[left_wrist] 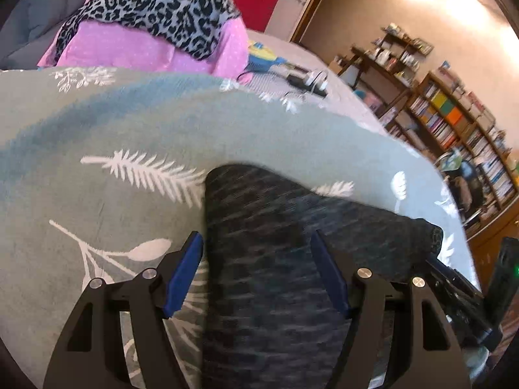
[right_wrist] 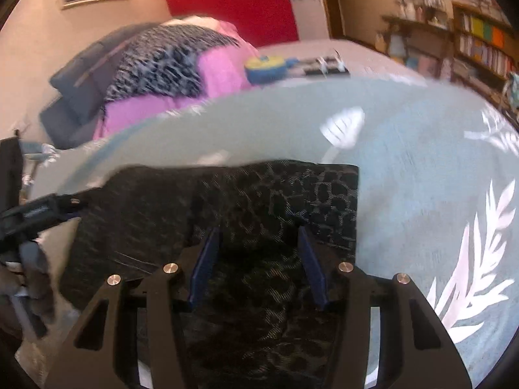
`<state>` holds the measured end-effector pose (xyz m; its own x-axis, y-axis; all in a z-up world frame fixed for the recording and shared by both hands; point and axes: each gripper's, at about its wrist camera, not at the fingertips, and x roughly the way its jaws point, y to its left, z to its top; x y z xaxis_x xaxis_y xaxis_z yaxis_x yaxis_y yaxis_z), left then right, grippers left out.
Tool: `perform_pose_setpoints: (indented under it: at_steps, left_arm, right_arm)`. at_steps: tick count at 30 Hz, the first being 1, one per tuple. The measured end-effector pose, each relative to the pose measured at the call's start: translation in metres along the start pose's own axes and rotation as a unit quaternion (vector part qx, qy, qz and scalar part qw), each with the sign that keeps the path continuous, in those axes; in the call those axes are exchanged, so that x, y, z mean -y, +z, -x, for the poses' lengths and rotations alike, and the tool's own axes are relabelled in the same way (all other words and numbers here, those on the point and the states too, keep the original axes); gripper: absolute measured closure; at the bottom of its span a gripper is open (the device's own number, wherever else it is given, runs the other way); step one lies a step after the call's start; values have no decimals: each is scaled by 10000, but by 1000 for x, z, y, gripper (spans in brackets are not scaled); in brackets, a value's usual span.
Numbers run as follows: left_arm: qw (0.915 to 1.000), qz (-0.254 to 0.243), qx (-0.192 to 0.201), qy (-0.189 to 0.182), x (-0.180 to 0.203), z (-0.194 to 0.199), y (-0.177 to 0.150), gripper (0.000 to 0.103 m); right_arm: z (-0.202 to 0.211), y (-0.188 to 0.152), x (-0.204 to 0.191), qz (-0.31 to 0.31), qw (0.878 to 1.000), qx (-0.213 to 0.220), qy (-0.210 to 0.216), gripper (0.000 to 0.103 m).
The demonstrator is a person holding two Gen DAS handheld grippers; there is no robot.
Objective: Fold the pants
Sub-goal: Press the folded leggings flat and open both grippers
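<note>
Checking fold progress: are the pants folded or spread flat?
Folded: the pants show a doubled layer with squared edges on the bedspread.

Both wrist views look down, close over pants [left_wrist: 275,243].

1. The dark charcoal pants [left_wrist: 279,259] are knit cloth, matt, with a mottled, crackle-like woven pattern [right_wrist: 275,201].
2. The grey-green bed cover with white leaf prints [left_wrist: 97,178] is soft, matt cloth.
3. The left gripper [left_wrist: 256,243] and right gripper [right_wrist: 259,236] have matt black plastic frames, shiny metal rivets and dull blue pads.
4. The brown wooden bookshelf [left_wrist: 454,120] looks smooth.
</note>
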<state>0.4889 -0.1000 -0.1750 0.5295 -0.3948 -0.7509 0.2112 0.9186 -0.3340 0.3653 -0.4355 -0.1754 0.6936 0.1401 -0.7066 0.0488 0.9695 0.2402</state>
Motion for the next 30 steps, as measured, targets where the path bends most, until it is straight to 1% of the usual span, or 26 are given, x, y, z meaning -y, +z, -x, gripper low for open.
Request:
perform_pose_setpoints:
  at_steps: [2, 3, 4, 8, 11, 14, 17, 18, 19, 20, 21, 22, 24, 27, 30]
  left_arm:
    - [9998, 52, -186, -17, -3, -8, -4, 34]
    - [9998, 55, -207, 5, -4, -9, -6, 33]
    - [9998, 44, -195, 29, -4, -8, -8, 28]
    - [9996, -92, -110, 226, -2, 3, -11, 27]
    - [9989, -310, -6, 366, 2, 22, -17, 27]
    - [9972, -607, 165, 401, 11, 44, -32, 27]
    - [9959, -822, 133, 360, 18, 52, -50, 24]
    - [9957, -856, 78, 345, 19, 52, -56, 21]
    - [9957, -866, 7, 332, 20, 50, -62, 21]
    - [9955, -875, -136, 339, 19, 46, -69, 21]
    - [9950, -891, -243, 369, 19, 42, -73, 21]
    - [9944, -908, -328, 425, 19, 39, -76, 21]
    - [9936, -920, -400, 515, 17, 34, -81, 21]
    - [9937, -879, -385, 585, 14, 41, -81, 21]
    - [9931, -963, -196, 643, 17, 61, -81, 21]
  right_arm:
    - [1, -7, 15, -124, 9997, 101, 167, 53]
    - [2, -7, 16, -116, 9997, 104, 174, 54]
    - [2, -6, 14, -73, 9999, 90, 127, 54]
    - [12, -4, -2, 248, 9993, 65, -279, 54]
    - [41, -7, -15, 367, 9977, 366, -443, 52]
    - [64, -23, -19, 465, 9964, 460, -533, 52]
    - [73, -41, -17, 574, 9944, 367, -810, 52]
    - [71, -48, -14, 583, 9928, 265, -1016, 52]
    - [67, -51, -10, 529, 9914, 140, -1185, 52]
    - [59, -54, -3, 412, 9916, -66, -1228, 51]
    - [55, -57, 1, 317, 9925, -142, -1173, 48]
    - [53, -58, 5, 214, 9932, -126, -1138, 43]
    - [50, -58, 9, 104, 9934, -133, -1133, 41]
    - [51, -57, 8, 35, 9926, -222, -1193, 41]
    - [65, -54, 0, -27, 9913, -209, -1300, 41]
